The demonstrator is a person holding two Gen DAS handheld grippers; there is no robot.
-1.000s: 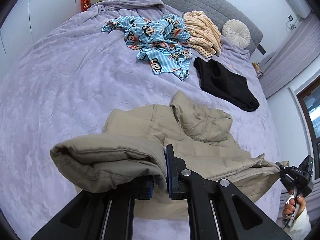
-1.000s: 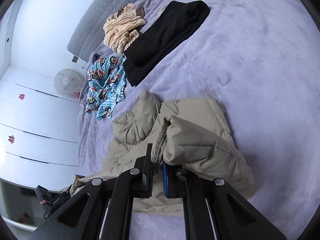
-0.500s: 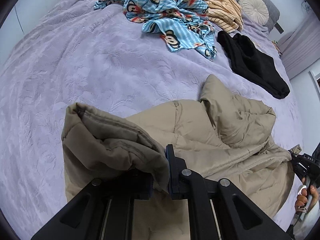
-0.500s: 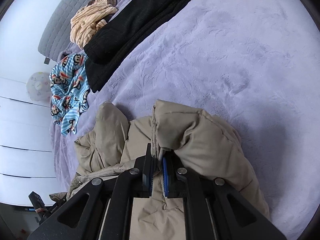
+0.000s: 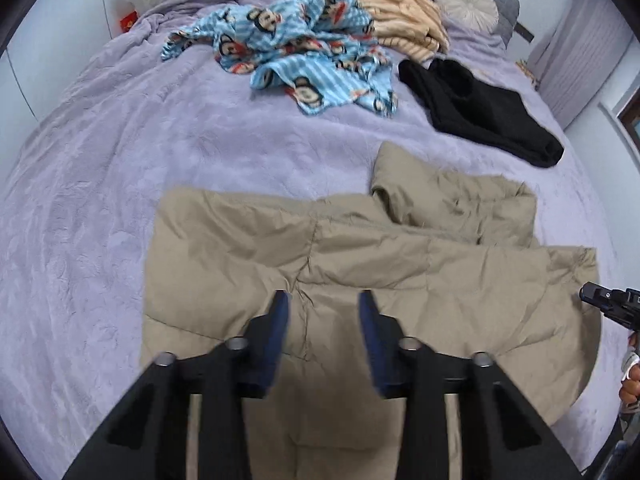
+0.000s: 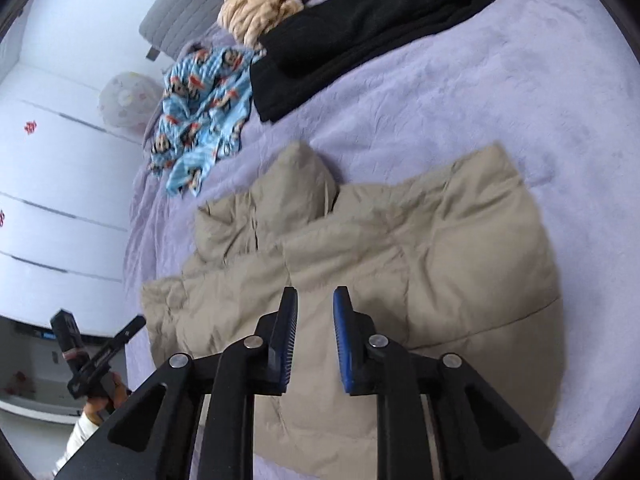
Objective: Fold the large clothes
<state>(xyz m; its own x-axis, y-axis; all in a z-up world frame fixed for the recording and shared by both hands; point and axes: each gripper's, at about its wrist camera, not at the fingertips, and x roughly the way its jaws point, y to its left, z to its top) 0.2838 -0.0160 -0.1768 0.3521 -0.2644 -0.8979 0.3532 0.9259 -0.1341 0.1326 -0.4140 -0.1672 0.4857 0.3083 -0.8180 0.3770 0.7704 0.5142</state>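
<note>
A beige puffer jacket point(image 5: 360, 264) lies folded over and flat on the lilac bed, its hood point(image 5: 452, 204) bunched at the far side. It also shows in the right wrist view point(image 6: 400, 256). My left gripper point(image 5: 323, 300) is open and empty, just above the jacket's near left part. My right gripper point(image 6: 316, 294) is open and empty, just above the jacket's near part. The right gripper's tip shows at the right edge of the left wrist view point(image 5: 612, 304). The left gripper shows at the lower left of the right wrist view point(image 6: 92, 360).
A blue monkey-print garment point(image 5: 296, 44), a tan striped garment point(image 5: 400, 12) and a black garment point(image 5: 480, 112) lie further up the bed point(image 5: 120, 140). A round cushion point(image 5: 466, 4) rests against the grey headboard. White wardrobe doors point(image 6: 48, 184) stand beside the bed.
Both grippers have opened and let go of the jacket. The lifted edge they held now lies laid over the jacket, flat on the bed. Both grippers have drawn back slightly.
</note>
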